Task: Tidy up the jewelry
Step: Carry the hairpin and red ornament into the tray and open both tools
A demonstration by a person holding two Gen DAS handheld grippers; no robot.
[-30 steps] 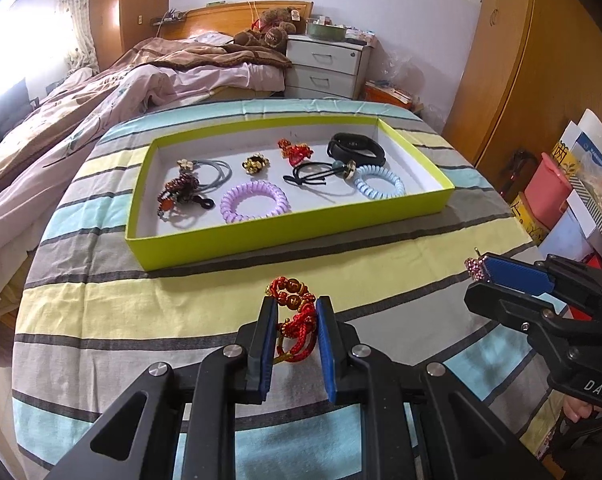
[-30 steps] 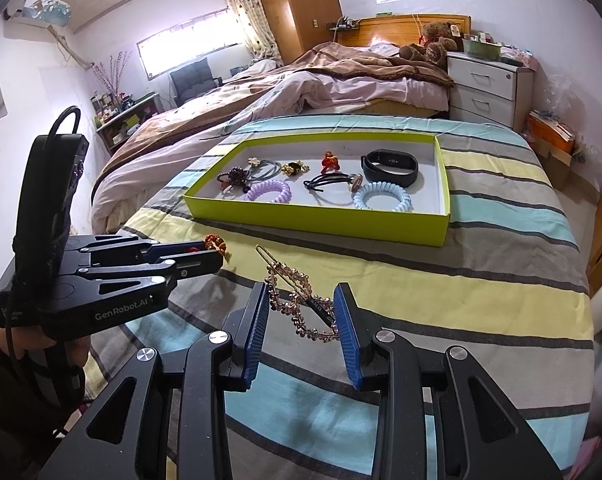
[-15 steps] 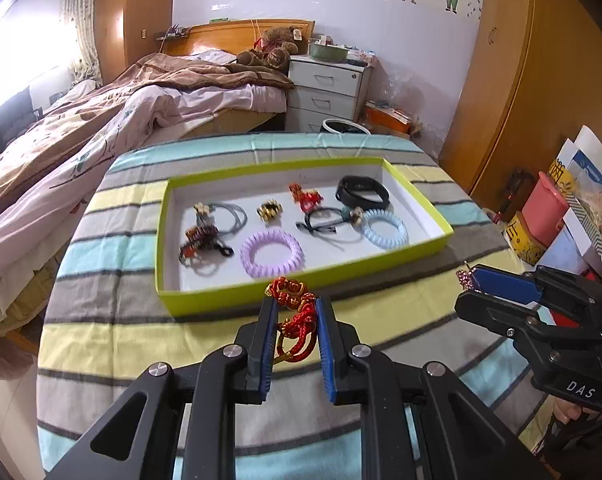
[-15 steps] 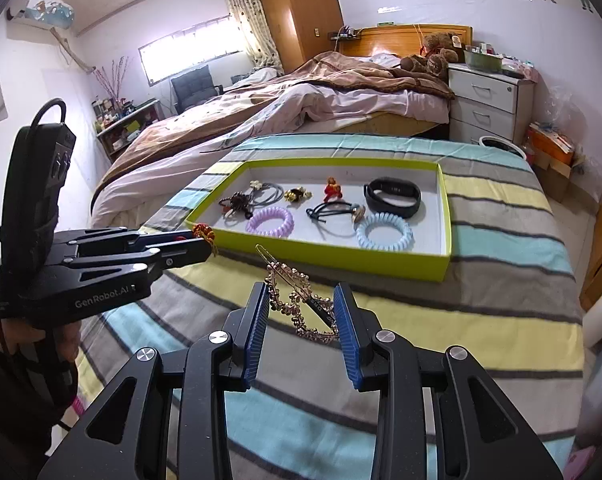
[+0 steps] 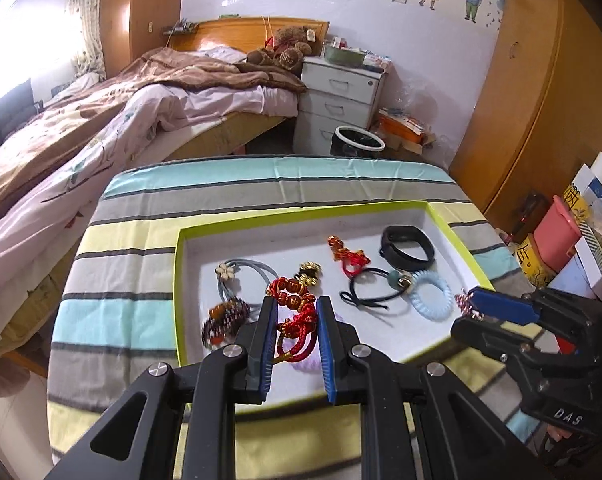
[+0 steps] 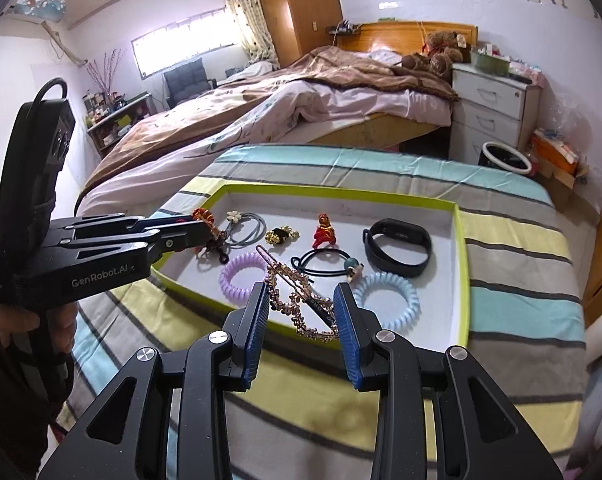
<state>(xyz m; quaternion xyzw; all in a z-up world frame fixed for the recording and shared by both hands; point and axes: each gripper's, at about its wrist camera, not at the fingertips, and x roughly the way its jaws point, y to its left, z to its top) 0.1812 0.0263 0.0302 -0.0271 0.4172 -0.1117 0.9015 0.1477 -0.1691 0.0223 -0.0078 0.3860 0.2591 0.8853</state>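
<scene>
My left gripper point(image 5: 297, 308) is shut on a red cord bracelet with gold-marked beads point(image 5: 293, 312), held above the near left part of the lime-rimmed white tray point(image 5: 457, 240). My right gripper point(image 6: 301, 300) is shut on a rose-gold rhinestone hair clip point(image 6: 297, 300), hovering over the tray's near rim point(image 6: 463, 300). In the tray lie a black band point(image 6: 397, 246), a light blue coil tie point(image 6: 385, 300), a purple coil tie point(image 6: 241, 276), black elastics point(image 6: 321, 264), a grey flower tie point(image 6: 245, 226) and a small red charm point(image 6: 325, 232). The left gripper point(image 6: 205, 230) shows at the left of the right wrist view.
The tray sits on a striped cloth point(image 5: 261, 184) over a table. Behind it are a bed point(image 5: 101, 120), a white nightstand point(image 5: 337, 100) and a black bin point(image 5: 357, 146). Boxes and bags point(image 5: 561, 232) stand at the right. A hand point(image 6: 29, 320) holds the left gripper.
Both grippers have travelled forward from over the striped cloth to above the tray, still shut on the bracelet and the hair clip. The tray's items have not moved.
</scene>
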